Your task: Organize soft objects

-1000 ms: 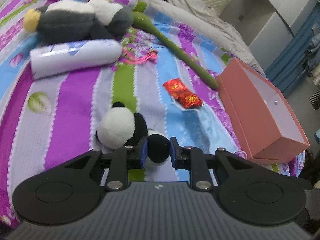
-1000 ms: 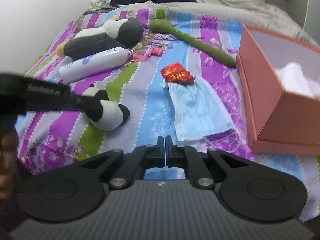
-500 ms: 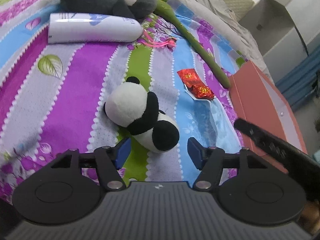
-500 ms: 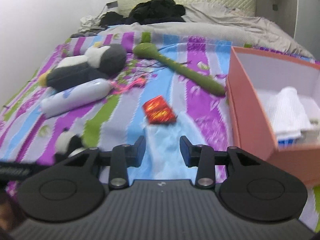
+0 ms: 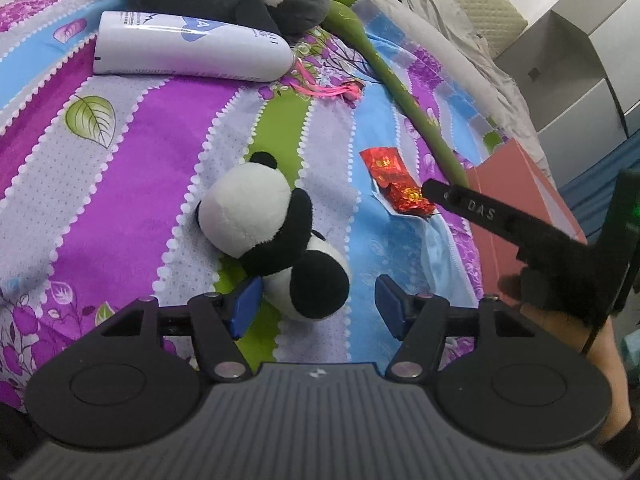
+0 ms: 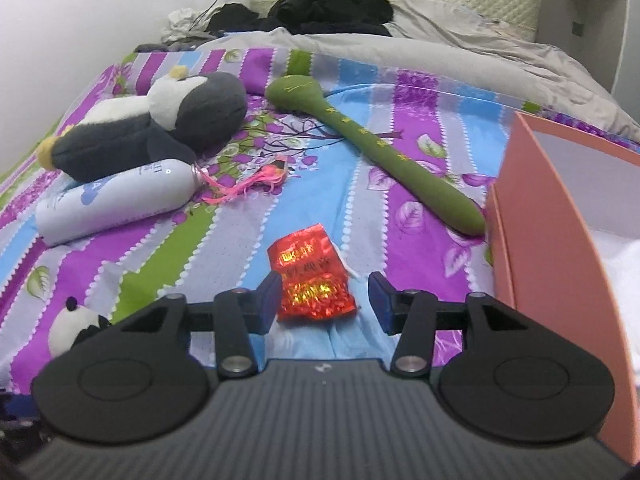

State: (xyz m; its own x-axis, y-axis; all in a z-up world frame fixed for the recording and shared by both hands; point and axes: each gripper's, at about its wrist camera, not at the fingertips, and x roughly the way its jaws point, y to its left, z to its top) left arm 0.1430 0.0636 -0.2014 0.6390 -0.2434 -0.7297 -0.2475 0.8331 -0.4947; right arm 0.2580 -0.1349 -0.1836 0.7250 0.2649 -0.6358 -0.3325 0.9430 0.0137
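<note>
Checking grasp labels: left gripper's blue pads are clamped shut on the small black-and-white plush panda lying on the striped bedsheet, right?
Not clamped. The left wrist view shows the left gripper open, its blue pads apart on either side of the small black-and-white plush panda. The panda does lie on the striped bedsheet.

On the bedspread (image 6: 168, 256), the penguin plush (image 6: 152, 128) lies behind the bottle (image 6: 116, 196), touching it. The foil packet (image 6: 312, 276) lies on the face mask (image 5: 436, 256), left of the box (image 6: 552, 240). The panda plush (image 5: 272, 236) lies left of the packet; the long plush stick (image 6: 380, 148) lies behind it.
</note>
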